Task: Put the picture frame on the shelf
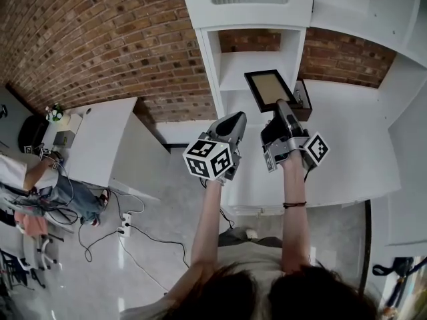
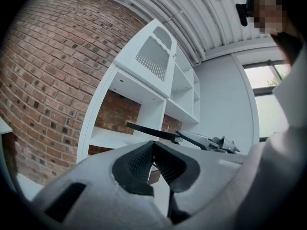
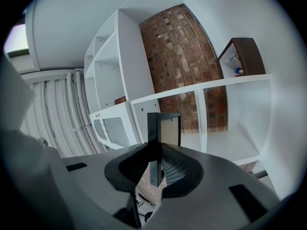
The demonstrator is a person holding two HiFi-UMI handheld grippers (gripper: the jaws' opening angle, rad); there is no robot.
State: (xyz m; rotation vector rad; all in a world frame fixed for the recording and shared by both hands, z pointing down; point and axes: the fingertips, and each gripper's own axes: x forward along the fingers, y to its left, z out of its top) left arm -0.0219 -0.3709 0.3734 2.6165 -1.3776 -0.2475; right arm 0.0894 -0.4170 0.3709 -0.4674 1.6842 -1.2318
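right gripper (image 3: 154, 166): fingers clamped on the thin edge of the picture frame (image 3: 166, 131), which is held in the air beyond the tips, short of the shelf (image 3: 225, 145). left gripper (image 2: 154, 161): fingers together, empty. risk: edge-only grip, so the frame may pivot or clip the shelf divider. long axis runs outward along the fingers, face sideways

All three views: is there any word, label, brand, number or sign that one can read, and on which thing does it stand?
No text can be read in any view.
Left cube and right cube: only black and white square patterns, no letters or digits.
Picture frame: plain insert, no print visible.
Box on the desk: too small to read.
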